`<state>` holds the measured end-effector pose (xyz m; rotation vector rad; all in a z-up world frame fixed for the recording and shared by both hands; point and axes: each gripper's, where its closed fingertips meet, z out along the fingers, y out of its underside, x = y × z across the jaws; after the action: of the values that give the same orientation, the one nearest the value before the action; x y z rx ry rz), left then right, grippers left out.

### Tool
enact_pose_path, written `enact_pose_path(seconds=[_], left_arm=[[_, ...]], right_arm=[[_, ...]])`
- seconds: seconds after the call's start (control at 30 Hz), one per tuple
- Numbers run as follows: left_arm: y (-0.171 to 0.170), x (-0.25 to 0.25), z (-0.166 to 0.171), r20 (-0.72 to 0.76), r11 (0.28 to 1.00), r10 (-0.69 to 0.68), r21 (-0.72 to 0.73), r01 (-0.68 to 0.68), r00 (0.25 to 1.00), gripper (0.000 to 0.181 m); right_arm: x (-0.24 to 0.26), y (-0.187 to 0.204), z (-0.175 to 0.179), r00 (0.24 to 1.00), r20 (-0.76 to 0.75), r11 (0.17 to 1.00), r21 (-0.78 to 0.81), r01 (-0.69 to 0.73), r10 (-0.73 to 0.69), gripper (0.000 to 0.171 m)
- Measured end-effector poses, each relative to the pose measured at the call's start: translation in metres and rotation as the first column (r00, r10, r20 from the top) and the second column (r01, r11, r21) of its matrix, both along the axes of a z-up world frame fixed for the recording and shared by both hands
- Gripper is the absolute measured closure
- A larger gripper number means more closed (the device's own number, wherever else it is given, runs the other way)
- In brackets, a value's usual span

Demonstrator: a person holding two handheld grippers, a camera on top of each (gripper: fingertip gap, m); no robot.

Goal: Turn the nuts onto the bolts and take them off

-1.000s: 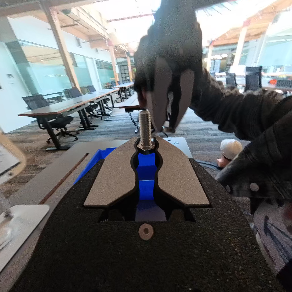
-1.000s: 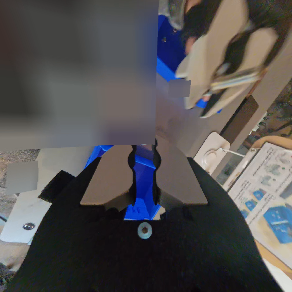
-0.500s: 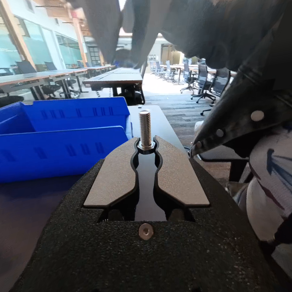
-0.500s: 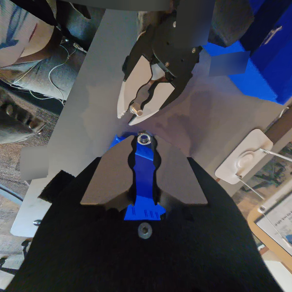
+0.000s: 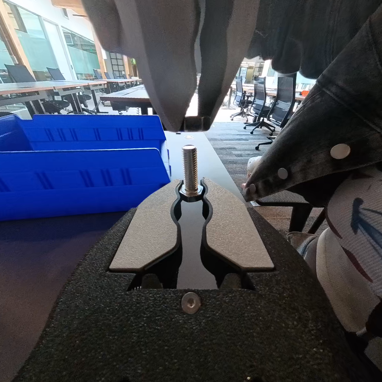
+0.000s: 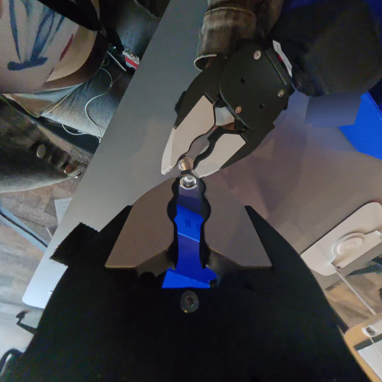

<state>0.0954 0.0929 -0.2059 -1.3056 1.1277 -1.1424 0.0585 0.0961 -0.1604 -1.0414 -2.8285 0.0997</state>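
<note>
The left gripper (image 5: 190, 187) is closed on a bolt (image 5: 189, 167), its two fingertips pinching the hexagonal head so the bolt stands upright above them. The bolt is bright silver metal, threaded along its whole shank, with a flat round tip and nothing screwed onto it. Straight above that tip, with a clear gap between, the right gripper (image 5: 194, 123) points downward and clamps a nut (image 5: 195, 123) between its fingertips; from this side the nut looks dark and shows its flat hexagonal faces.

In the right wrist view the nut (image 6: 188, 182) sits at the very tip of the right gripper (image 6: 188, 183), shiny silver with a round hole through its middle. Just beyond it the bolt (image 6: 185, 164) is seen end-on, held in the left gripper (image 6: 186, 165), which hangs over a grey table (image 6: 128, 132).

A blue bin (image 5: 82, 165) stands on the table just left of the bolt
</note>
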Motion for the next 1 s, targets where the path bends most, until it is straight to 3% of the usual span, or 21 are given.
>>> enact_pose_path(seconds=[0.33,0.53,0.83,1.0], left_arm=[[-0.006,0.002,-0.004,-0.028,0.999,-0.036,-0.006,0.036,0.999,0.166],[-0.013,0.001,-0.002,-0.008,0.994,-0.108,-0.028,0.108,0.994,0.166],[-0.029,0.0,-0.002,0.001,0.965,-0.255,-0.064,0.255,0.967,0.166],[-0.033,-0.002,-0.001,0.013,0.951,-0.3,-0.077,0.3,0.954,0.166]], right_arm=[[0.004,0.003,-0.008,0.987,0.141,0.996,0.039,-0.083,0.077,0.154],[0.003,-0.006,-0.01,0.959,0.164,0.972,0.0,-0.235,0.232,0.154],[0.003,-0.015,-0.007,0.826,0.157,0.838,-0.028,-0.545,0.542,0.154],[0.003,-0.018,-0.008,0.757,0.165,0.773,-0.061,-0.632,0.632,0.154]])
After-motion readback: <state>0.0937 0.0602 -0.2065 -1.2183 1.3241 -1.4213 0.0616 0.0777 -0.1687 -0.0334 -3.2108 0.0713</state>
